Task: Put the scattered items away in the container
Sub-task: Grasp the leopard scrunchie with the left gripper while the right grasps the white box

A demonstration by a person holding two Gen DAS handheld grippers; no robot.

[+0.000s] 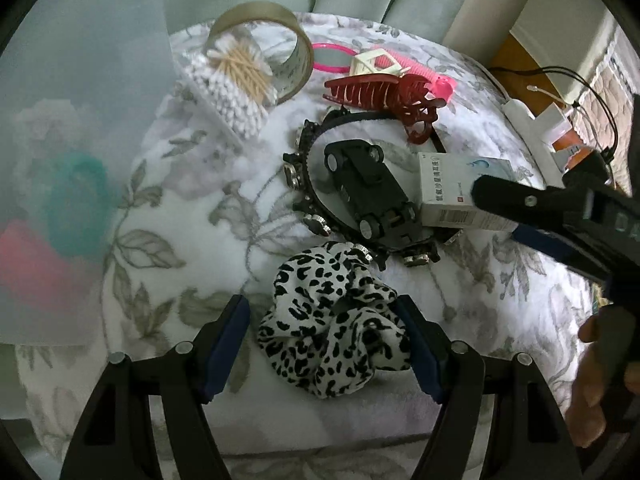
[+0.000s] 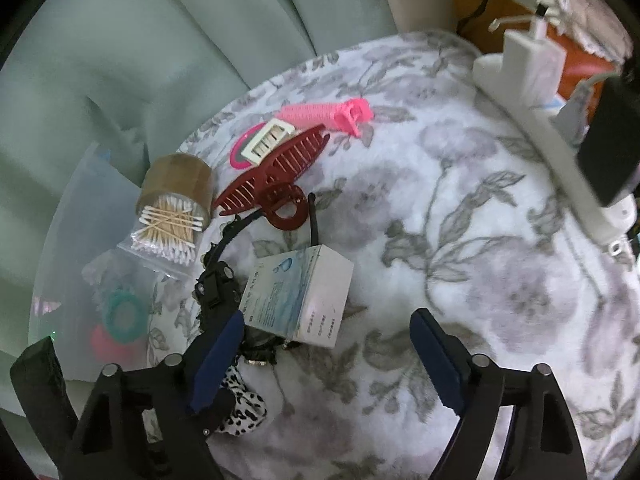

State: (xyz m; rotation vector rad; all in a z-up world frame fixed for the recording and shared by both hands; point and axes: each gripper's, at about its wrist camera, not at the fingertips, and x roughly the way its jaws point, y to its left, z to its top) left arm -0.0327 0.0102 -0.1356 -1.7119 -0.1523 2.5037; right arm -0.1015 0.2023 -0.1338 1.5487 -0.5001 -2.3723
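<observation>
The left tongs (image 1: 324,344) stand wide, straddling the leopard-print scrunchie (image 1: 334,322) on the floral blanket (image 1: 168,216), pads not pressing. The right tongs (image 2: 328,354) gape too (nothing gripped), left pad beside the white medicine box (image 2: 298,294). The translucent container (image 2: 76,232) sits far left.

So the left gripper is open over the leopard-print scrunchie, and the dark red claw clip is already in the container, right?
Not quite. The dark red claw clip lies on the floral blanket, outside the container; both wrist views show it. The left gripper is indeed open over the leopard-print scrunchie.
</observation>
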